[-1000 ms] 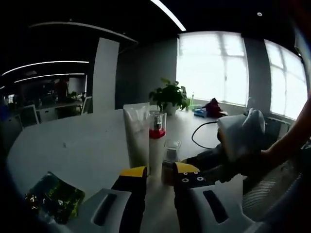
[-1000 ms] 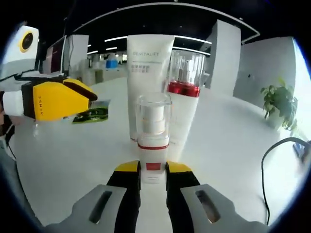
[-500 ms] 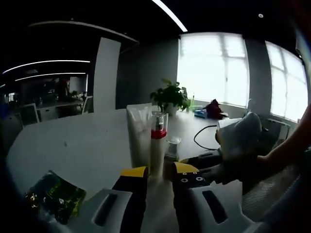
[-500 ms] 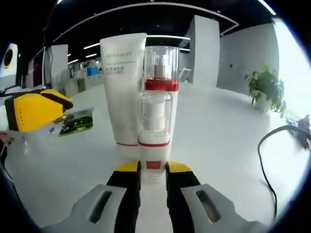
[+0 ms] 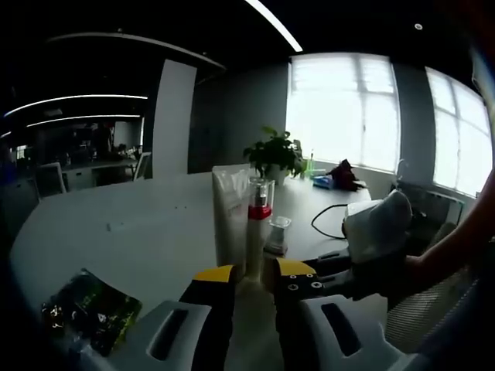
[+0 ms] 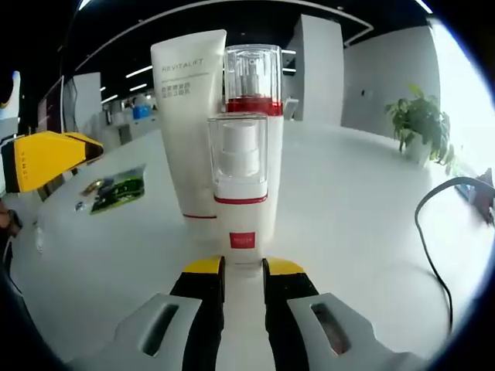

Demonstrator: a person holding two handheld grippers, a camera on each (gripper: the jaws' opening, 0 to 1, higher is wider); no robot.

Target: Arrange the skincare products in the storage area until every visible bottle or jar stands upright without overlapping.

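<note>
Nearest in the right gripper view, right hand-held gripper (image 6: 243, 269) level and low over the white bench (image 6: 371, 255), jaws narrowly parted just short of the small pump bottle (image 6: 241, 193), not touching. Just behind, upright and close together, taller red-collared bottle (image 6: 254, 85) and white tube (image 6: 188, 116). Left hand-held gripper (image 5: 254, 273) level, jaws slightly apart, empty; green sachet (image 5: 91, 313) flat beside it.

Left gripper (image 5: 254, 274) and right gripper (image 6: 243, 267) jaws nearly closed.

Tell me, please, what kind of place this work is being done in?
Probably an open-plan office. The products stand on a large white table, desks with chairs sit in the dim background under ceiling light strips, and a potted plant stands before wide windows.
</note>
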